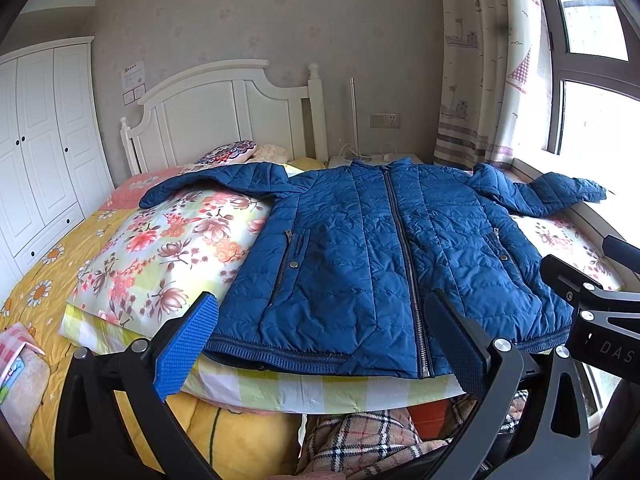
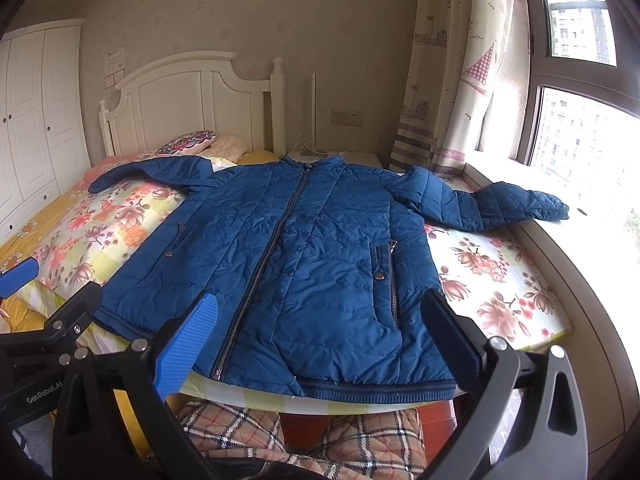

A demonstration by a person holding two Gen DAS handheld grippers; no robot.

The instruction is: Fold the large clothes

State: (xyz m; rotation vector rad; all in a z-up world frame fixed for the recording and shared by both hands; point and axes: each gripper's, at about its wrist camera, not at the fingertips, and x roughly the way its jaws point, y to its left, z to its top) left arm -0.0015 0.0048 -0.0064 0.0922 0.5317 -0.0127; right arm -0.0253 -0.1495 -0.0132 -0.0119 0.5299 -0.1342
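A blue quilted jacket lies flat, front up and zipped, across the middle of both frames on a floral quilt spread over the bed. Its collar points toward the white headboard in the upper middle, and its ribbed hem lies along the quilt's near edge. One sleeve stretches toward the left of the frame over the quilt; the other reaches toward the right, its cuff on the window sill.

The left hand-held gripper fills the bottom of the left wrist view, its fingers spread wide and holding nothing, tips hovering just in front of the hem. The right hand-held gripper sits the same way at the bottom of the right wrist view, fingers wide apart and empty, framing the hem's right half. Each gripper shows at the edge of the other's view.

A plaid blanket lies below the quilt's edge at the bottom. A curtain hangs at the upper right, a wardrobe stands at the left.
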